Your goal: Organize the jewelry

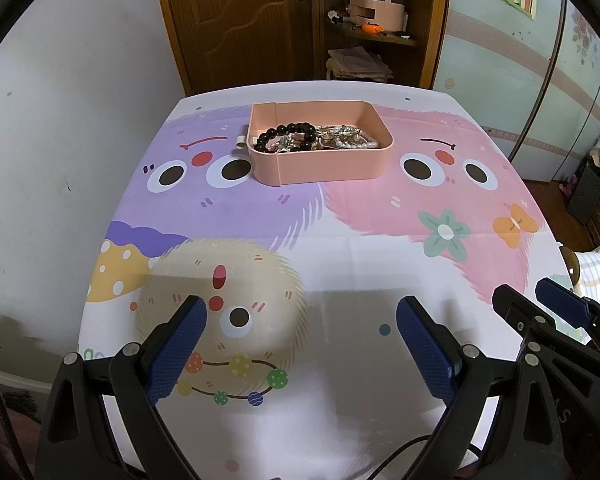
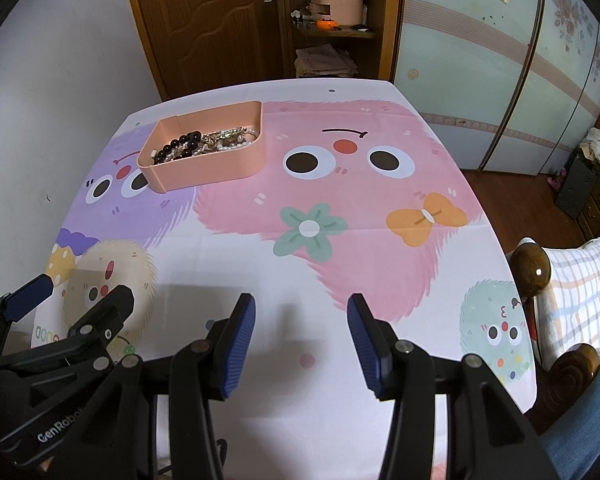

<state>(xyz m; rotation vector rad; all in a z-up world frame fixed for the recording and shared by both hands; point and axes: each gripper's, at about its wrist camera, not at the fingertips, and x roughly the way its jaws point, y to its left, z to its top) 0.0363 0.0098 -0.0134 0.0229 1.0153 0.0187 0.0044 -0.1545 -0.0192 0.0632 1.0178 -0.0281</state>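
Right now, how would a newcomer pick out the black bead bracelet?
On the cartoon tablecloth, find the pink tray at the far end. The black bead bracelet lies in its left half, its large dark glossy beads unlike the small white pearls beside it.

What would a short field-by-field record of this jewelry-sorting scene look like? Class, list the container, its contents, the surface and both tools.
container: pink tray, far side of the table, on the purple and pink monsters
contents: black bead bracelet, pearl strand, tangled gold-tone pieces, all piled together
surface: cartoon monster tablecloth
left tool: open, empty, over the near edge
right tool: open, empty, over the near edge
task state: nothing taken out of the tray yet
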